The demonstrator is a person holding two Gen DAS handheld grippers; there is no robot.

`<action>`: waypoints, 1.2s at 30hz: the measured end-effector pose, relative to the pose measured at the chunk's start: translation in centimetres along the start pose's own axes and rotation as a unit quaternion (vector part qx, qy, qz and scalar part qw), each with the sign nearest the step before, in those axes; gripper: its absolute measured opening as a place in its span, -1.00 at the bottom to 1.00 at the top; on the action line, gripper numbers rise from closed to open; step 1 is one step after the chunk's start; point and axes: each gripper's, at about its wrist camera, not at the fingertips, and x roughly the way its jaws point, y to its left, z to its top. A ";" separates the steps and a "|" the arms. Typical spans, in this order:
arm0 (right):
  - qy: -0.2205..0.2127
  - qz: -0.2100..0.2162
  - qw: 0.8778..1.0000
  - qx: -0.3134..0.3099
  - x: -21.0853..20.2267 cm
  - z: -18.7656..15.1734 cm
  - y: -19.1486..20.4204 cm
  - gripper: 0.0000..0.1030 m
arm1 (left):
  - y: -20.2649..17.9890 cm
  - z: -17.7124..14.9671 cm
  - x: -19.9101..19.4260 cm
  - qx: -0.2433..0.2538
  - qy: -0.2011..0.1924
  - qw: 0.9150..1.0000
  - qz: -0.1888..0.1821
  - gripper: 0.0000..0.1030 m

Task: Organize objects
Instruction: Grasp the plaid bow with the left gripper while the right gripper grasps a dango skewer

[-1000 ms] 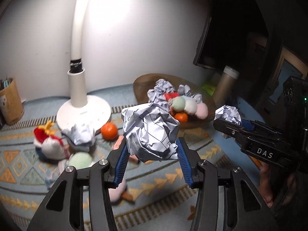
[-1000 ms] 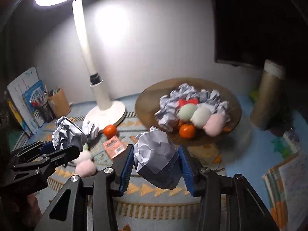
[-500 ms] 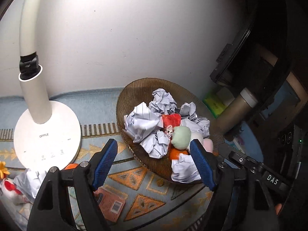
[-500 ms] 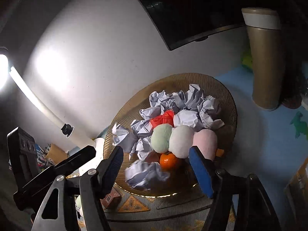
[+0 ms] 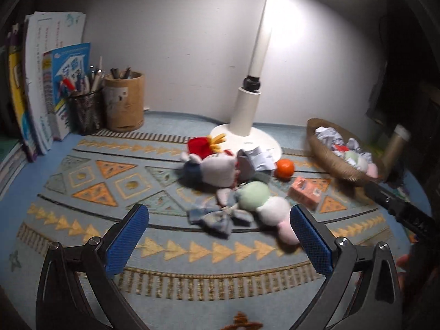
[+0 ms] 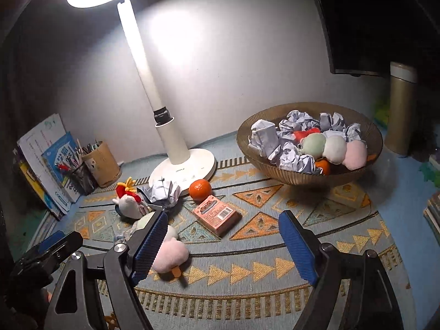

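A woven bowl (image 6: 291,174) at the right holds several crumpled paper balls (image 6: 265,137), a plush dango skewer (image 6: 334,148) and an orange; it also shows in the left wrist view (image 5: 327,155). On the mat lie a crumpled paper ball (image 6: 162,191) (image 5: 257,159), an orange (image 6: 200,189) (image 5: 285,168), a pink box (image 6: 217,214) (image 5: 305,192), a chicken plush (image 6: 128,202) (image 5: 211,166) and a dango plush (image 6: 170,253) (image 5: 264,206). My left gripper (image 5: 219,236) is open and empty above the mat. My right gripper (image 6: 222,244) is open and empty.
A white desk lamp (image 6: 181,165) stands at the back centre. Pen holders (image 5: 123,104) and books (image 5: 41,96) stand at the back left. A gold flask (image 6: 400,110) stands right of the bowl. The patterned mat (image 5: 110,187) covers the desk.
Both grippers let go of their paper balls into the bowl, then pulled back and swung left over the mat. Both are now open and empty.
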 end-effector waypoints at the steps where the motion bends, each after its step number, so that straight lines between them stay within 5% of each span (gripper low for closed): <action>1: 0.007 0.008 1.000 -0.009 0.7 -0.7 0.6 0.61 | 0.4 -0.7 0.9 0.006 0.005 1.000 0.006 0.98; 11: 0.053 0.005 0.996 -0.068 4.3 -2.8 2.5 0.60 | -1.0 -1.9 1.9 0.056 0.021 0.998 0.006 0.95; 36: 0.067 -0.019 0.988 -0.138 5.2 -3.6 5.1 0.60 | 0.2 -1.7 2.5 0.032 0.037 0.998 0.028 0.96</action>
